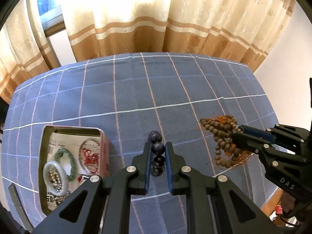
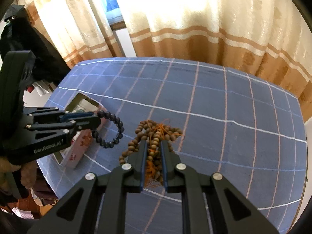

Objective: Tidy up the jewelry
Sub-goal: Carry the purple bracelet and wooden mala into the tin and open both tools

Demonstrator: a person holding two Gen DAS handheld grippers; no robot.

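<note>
You have a piece of jewelry in each hand. Your left gripper (image 1: 158, 152) is clamped on the dark blue bead bracelet (image 2: 114, 129), whose loop hangs free beside the pink tin (image 1: 73, 167) and, judging by the right wrist view, is clear of the blue checked cloth (image 1: 136, 89). Your right gripper (image 2: 154, 152) is clamped on the bunched brown bead string (image 2: 156, 134) with its orange tassel threads (image 2: 165, 128); loose coils spill out on both sides of the jaws, and whether the lowest ones touch the cloth cannot be told. The tin sits open near the left edge of the cloth and already holds a green bangle (image 1: 67, 163), a white bangle (image 1: 55, 177), a clear ring with red cord (image 1: 89, 154) and small silver beads (image 1: 56, 180). This looks like the carrying step, with both pieces picked up but neither yet stowed. The next move calls for bringing the bracelet over the tin's open mouth before you ease the jaws apart, low enough that it does not bounce off the bangles. The brown string needs more care: its dangling loops could catch on the tin's rim, so carry it high and lower it in gathered.
</note>
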